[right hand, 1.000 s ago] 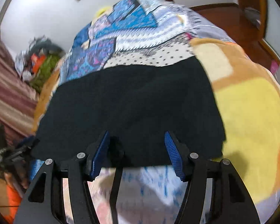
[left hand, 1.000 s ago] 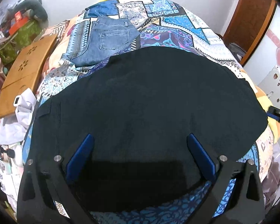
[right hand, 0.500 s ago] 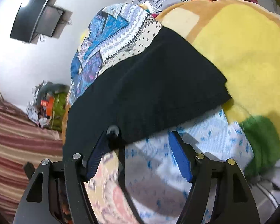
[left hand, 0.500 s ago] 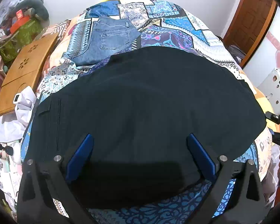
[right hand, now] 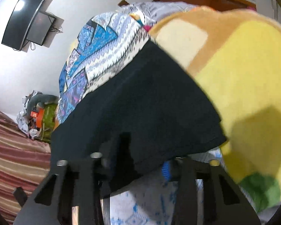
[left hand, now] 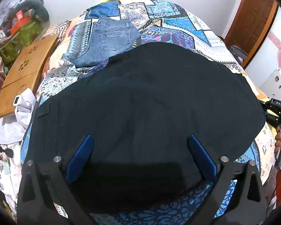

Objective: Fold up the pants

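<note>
Right wrist view: the right gripper (right hand: 138, 166) is seen with its jaws just drawn in on the near hem of the black pants (right hand: 140, 101), the cloth edge caught between them and one blue pad (right hand: 165, 169) peeping out below the hem; whether the pinch is fully firm cannot be told through the blur. From there the garment runs away up the patterned bedspread (right hand: 106, 43), its long axis lying crosswise between the two hands, with a yellow blanket (right hand: 252, 75) just beside its end. In the left wrist view, the left gripper (left hand: 140, 153) is held wide open above the other near edge, gripping nothing. The right hand is judged nearer to lifting its end over; folded blue jeans (left hand: 106, 43) lie beyond.
</note>
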The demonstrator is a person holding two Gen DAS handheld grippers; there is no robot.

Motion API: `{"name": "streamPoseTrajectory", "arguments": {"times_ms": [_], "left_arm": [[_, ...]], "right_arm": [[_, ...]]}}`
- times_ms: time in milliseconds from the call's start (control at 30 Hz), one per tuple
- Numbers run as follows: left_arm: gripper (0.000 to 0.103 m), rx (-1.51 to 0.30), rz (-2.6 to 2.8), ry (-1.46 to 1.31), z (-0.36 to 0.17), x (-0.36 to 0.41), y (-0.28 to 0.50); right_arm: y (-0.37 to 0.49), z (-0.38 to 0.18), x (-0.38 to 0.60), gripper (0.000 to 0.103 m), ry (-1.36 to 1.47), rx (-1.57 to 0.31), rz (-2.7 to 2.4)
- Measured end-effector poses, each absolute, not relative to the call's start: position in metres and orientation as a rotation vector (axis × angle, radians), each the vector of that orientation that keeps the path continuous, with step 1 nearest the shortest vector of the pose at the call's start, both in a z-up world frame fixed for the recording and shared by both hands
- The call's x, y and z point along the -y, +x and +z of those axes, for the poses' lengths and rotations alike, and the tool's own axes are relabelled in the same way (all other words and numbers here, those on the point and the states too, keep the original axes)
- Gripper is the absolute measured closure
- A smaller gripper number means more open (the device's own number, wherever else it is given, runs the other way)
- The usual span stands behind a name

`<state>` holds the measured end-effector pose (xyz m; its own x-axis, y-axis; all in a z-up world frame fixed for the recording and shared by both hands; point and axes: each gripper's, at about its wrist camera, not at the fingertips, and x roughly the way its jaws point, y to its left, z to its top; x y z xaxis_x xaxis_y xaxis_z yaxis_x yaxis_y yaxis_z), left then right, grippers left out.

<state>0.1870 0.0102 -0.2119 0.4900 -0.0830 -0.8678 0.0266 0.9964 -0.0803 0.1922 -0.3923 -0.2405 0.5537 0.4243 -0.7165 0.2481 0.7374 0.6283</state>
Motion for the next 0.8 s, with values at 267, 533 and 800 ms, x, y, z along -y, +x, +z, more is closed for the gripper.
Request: {"name": "streamPoseTrajectory", "arguments": {"times_ms": [267, 533, 800], "left_arm": [[0.0, -1.052, -0.056, -0.05, -0.209, -0.011, 0.187], [0.0, -1.007, -0.022, -0.048, -0.196, -0.021, 0.175], [0.0, -0.945, 0.032, -0.084, -0.178, -0.052, 0.155]], "right_arm": [[0.2, -0.194, 0.39, 0.096, 0.621, -0.888, 0.153], [0.214, -0.12, 0.351, 0.098, 0.452, -0.739, 0.223], [0.232, -0.062, 0.258, 0.098, 0.272, -0.64, 0.432]]}}
